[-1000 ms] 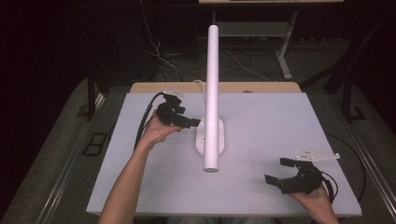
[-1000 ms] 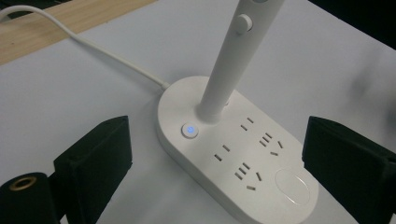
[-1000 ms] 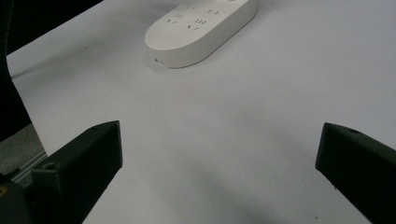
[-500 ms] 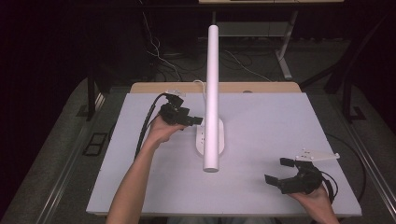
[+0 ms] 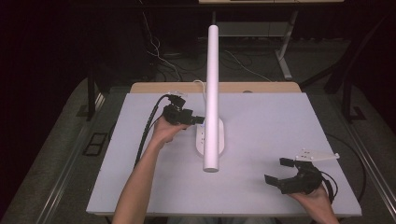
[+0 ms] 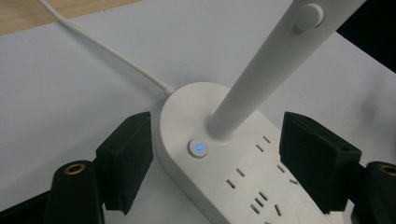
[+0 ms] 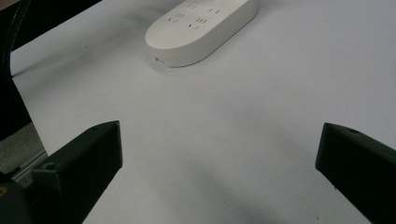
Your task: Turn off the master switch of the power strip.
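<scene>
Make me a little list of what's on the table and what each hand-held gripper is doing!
Table: white table top
Lamp: white lamp base with sockets, tall white arm, white cord
Button: round button glowing blue
Left hand-held gripper: jaws on either side of the lamp base, just been closing, not touching it yet
Right hand-held gripper: open, nothing between the jaws, near the table's front right corner
</scene>
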Demonstrator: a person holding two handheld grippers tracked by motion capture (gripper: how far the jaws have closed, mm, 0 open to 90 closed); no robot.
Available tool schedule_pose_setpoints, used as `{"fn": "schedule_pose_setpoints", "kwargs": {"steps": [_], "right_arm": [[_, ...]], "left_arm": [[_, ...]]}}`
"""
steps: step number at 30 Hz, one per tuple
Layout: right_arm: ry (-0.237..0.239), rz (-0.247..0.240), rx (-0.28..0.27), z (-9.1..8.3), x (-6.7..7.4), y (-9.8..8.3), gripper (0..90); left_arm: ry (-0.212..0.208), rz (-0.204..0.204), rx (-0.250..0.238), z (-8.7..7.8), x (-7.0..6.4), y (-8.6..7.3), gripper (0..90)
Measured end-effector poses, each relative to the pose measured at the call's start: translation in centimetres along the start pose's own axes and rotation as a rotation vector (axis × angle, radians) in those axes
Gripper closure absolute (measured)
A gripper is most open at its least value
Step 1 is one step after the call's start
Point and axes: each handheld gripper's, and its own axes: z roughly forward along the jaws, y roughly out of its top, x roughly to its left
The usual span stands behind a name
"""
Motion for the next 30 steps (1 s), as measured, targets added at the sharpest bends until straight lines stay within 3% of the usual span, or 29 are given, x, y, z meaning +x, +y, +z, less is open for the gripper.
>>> {"fn": "schedule_pose_setpoints", "kwargs": {"steps": [9,13,14,20,29,30], "right_arm": [[-0.001,0.004,0.004,0.0,-0.1,0.0,0.0],[0.000,0.004,0.005,0.0,-0.1,0.0,0.0],[0.001,0.003,0.004,0.0,-0.1,0.0,0.0],[0.001,0.003,0.004,0.0,-0.1,0.0,0.0],[0.002,0.004,0.003,0.0,-0.2,0.0,0.0],[0.002,0.003,0.003,0.1,-0.2,0.0,0.0]], "left_arm": [[-0.013,-0.031,-0.019,1.1,0.3,-0.3,36.5],[-0.018,-0.025,-0.013,1.2,0.4,-0.4,40.6],[-0.020,-0.051,-0.033,1.4,0.2,-0.4,42.2],[-0.021,-0.052,-0.032,1.8,0.3,-0.5,49.5],[-0.031,-0.063,-0.024,2.5,0.4,-0.8,64.0],[-0.026,-0.067,-0.026,2.7,0.4,-0.9,69.3]]}}
